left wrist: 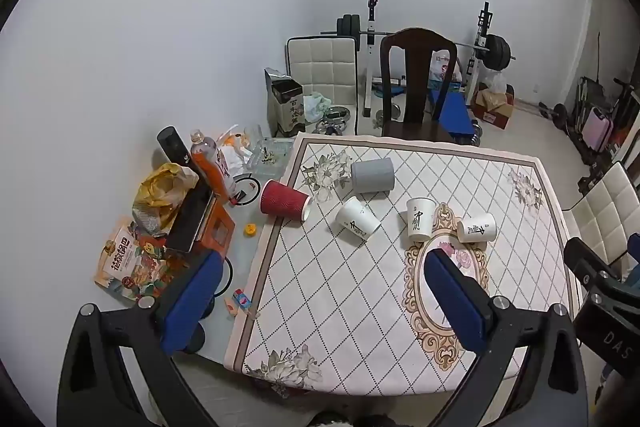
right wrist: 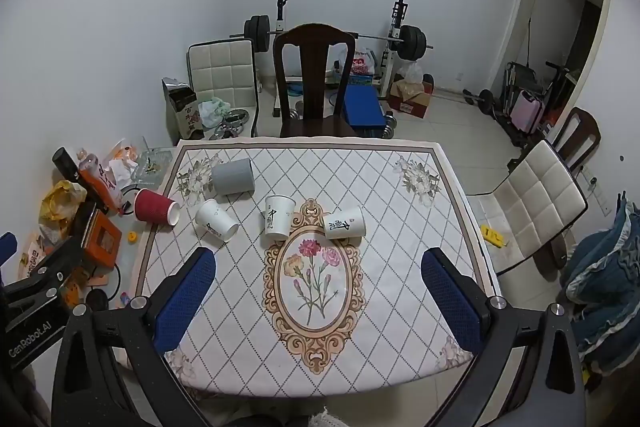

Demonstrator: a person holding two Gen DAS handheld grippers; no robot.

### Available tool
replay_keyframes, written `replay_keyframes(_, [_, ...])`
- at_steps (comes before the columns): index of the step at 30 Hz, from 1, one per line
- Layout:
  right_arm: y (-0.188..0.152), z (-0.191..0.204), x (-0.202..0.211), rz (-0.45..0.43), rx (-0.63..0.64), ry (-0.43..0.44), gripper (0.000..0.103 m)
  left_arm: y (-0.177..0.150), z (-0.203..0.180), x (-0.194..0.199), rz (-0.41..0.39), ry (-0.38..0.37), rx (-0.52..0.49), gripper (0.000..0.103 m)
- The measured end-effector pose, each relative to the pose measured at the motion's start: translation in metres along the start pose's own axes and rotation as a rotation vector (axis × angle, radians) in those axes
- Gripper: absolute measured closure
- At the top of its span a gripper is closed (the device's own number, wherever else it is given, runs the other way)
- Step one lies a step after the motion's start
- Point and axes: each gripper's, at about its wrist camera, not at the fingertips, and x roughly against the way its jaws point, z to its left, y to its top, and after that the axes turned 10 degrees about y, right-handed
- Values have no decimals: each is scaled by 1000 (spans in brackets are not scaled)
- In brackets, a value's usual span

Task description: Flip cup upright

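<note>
Along the wall at far left we see clutter: a yellow plastic bag [left wrist: 166, 187], an orange-labelled bottle [left wrist: 208, 163], a snack packet [left wrist: 128, 263] and an orange box [left wrist: 216, 231] with a dark flat device lying across it. A glass ashtray [left wrist: 268, 157] sits further back, near the far corner of the patterned tablecloth [right wrist: 380, 187].

Five cups lie in a loose row across the cloth. A red ribbed paper cup [left wrist: 282, 203] rests on its side at the cloth's left edge, mouth toward the right. Next, a white paper cup [left wrist: 357, 219] lies tilted on its side. Behind and between these, a grey cup [left wrist: 373, 176] lies on its side. A white printed cup [left wrist: 420, 219] stands mouth up at the top of the oval flower medallion [right wrist: 314, 279], and another white printed cup [left wrist: 477, 227] lies on its side just right of it.

We hold our left gripper [left wrist: 324, 301] above the near left part of the table, fingers spread wide and holding nothing; our right gripper [right wrist: 318, 301] hangs over the medallion, likewise spread and holding nothing. Nothing stands between either tool and the cups.

Behind the table stand a dark wooden chair [right wrist: 314, 79], a cream padded chair [right wrist: 224, 79] and a barbell rack [right wrist: 400, 39]; another cream chair [right wrist: 536, 203] stands at right.
</note>
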Motion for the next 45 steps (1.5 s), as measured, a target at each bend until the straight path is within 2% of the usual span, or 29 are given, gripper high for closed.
replay_keyframes(10, [4,-1,0,-5,1,15,0,6,-6,-1,6,1,-3,0])
replay_keyframes(19, [3,-2,3,-10,9,26,0,-2,-5,9,-4,11,28,0])
replay_keyframes(45, [-4,-7,9,-12,6,22,0,-9,-11,20,3,-1,14,0])
